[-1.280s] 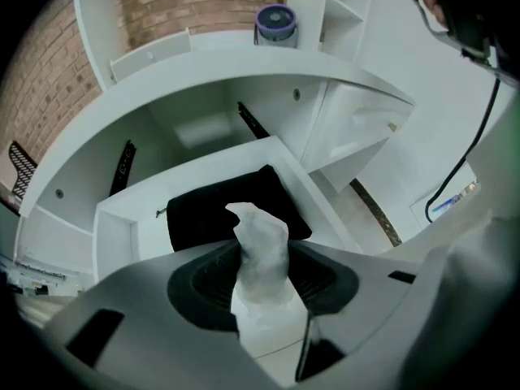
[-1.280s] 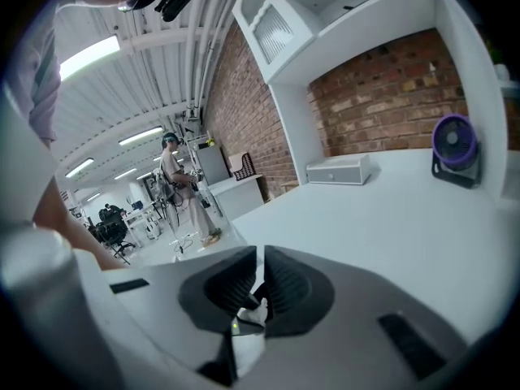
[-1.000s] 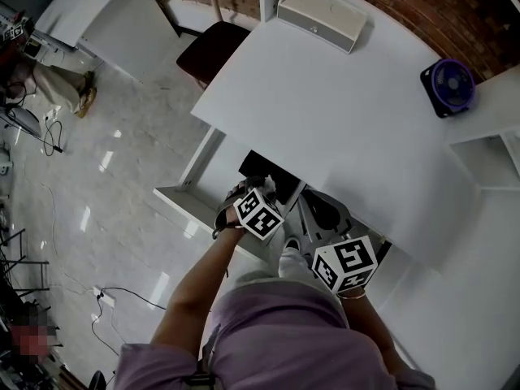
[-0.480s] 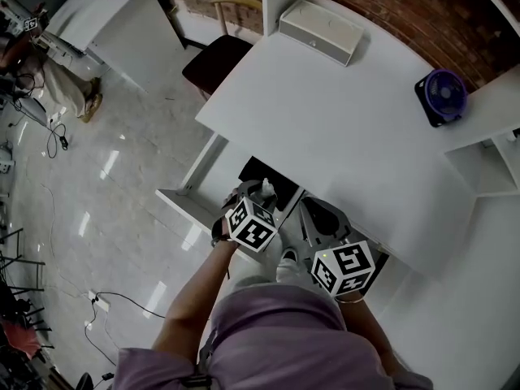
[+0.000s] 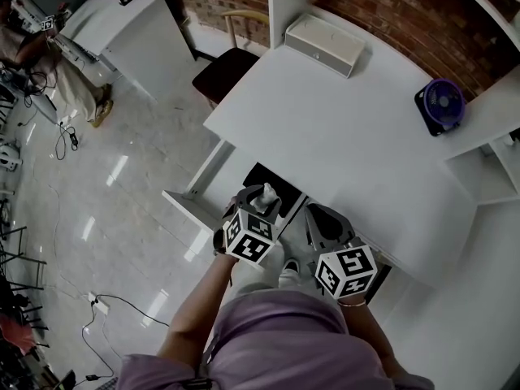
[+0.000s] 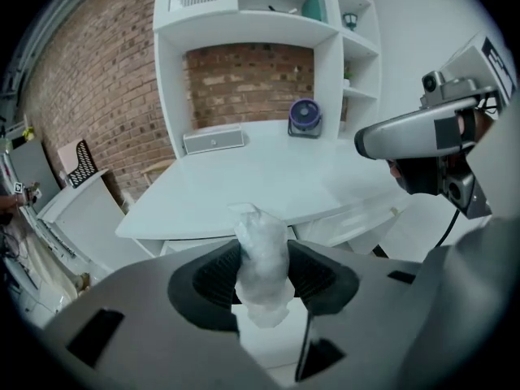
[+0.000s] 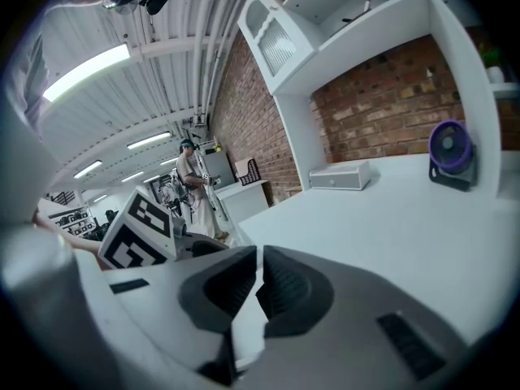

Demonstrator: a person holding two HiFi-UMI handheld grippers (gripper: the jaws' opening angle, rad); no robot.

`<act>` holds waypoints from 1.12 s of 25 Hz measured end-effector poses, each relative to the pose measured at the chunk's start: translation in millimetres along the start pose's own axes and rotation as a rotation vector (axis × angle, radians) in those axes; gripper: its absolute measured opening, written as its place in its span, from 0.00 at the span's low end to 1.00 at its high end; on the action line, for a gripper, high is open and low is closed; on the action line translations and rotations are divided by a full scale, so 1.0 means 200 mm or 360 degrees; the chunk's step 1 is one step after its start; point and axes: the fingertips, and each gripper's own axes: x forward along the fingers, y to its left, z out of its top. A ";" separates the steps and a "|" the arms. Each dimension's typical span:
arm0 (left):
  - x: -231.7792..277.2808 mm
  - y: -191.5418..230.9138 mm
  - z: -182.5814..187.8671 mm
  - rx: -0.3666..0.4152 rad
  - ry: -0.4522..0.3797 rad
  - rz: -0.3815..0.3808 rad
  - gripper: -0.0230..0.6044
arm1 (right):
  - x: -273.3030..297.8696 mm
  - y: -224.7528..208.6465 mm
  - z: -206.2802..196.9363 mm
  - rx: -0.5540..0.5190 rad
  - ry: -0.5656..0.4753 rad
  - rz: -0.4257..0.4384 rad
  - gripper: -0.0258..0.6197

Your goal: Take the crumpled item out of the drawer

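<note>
In the head view the left gripper (image 5: 263,202) is held over the open drawer (image 5: 262,176) at the front edge of the white desk (image 5: 349,128), with the pale crumpled item (image 5: 266,192) sticking up between its jaws, clear of the drawer; the drawer's inside is too dark to say what else lies in it. The right gripper (image 5: 323,222) hangs just beside it, near the desk edge. A purple fan (image 5: 443,104) and a long white box (image 5: 323,43) stand at the far side of the desk, and a chair (image 5: 231,63) sits beyond its left end. The left gripper view shows both pads pinching the crumpled item (image 6: 262,258) at its middle, the wad standing upright above and below them, with the desk (image 6: 268,177) and fan (image 6: 303,118) behind. In the right gripper view the right gripper (image 7: 258,287) has its jaws pressed together with nothing between them; the left gripper's marker cube (image 7: 138,234) shows at the left, and a person (image 7: 191,177) stands far back.
</note>
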 end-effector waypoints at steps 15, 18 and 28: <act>-0.30 0.04 0.17 -0.0274 -0.0340 0.0142 0.33 | -0.09 0.03 0.01 -0.0052 -0.0039 0.0043 0.07; -0.35 0.05 0.18 -0.0335 -0.0395 0.0157 0.33 | -0.10 0.03 0.02 -0.0059 -0.0050 0.0048 0.07; -0.50 0.07 0.19 -0.0577 -0.0585 0.0128 0.33 | -0.14 0.05 0.04 -0.0091 -0.0071 0.0049 0.06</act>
